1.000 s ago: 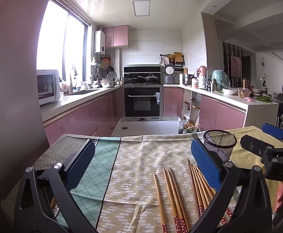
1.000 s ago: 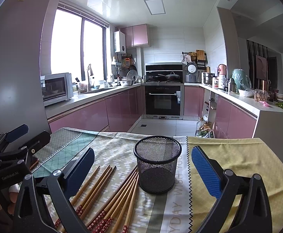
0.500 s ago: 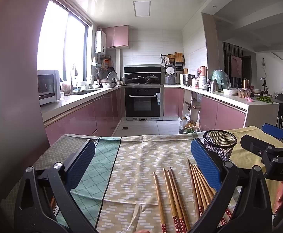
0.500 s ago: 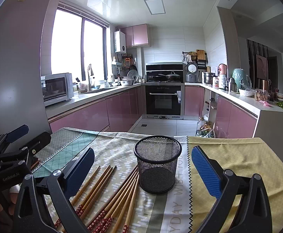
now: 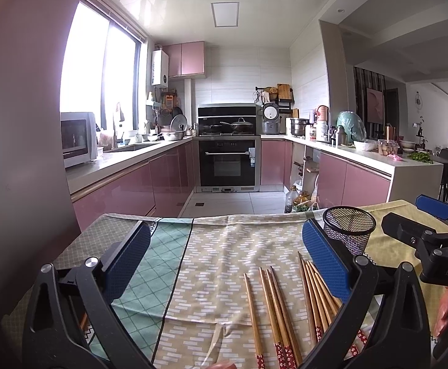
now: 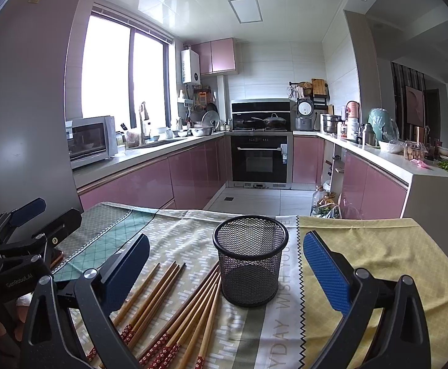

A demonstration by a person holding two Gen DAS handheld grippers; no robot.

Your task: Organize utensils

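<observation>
Several wooden chopsticks (image 5: 277, 307) with red patterned ends lie loose on the patterned tablecloth (image 5: 224, 246); they also show in the right wrist view (image 6: 190, 307). A black mesh cup (image 6: 250, 261) stands upright and empty to their right, also visible in the left wrist view (image 5: 348, 229). My left gripper (image 5: 227, 261) is open and empty above the cloth, left of the chopsticks. My right gripper (image 6: 224, 272) is open and empty, with the cup standing ahead between its fingers.
The table's far edge (image 6: 254, 213) drops to the kitchen floor. The cloth's yellow part (image 6: 377, 255) lies right of the cup. Pink cabinets and an oven (image 6: 259, 158) stand far behind. Each gripper shows in the other's view, with the left one at the left edge (image 6: 11, 255).
</observation>
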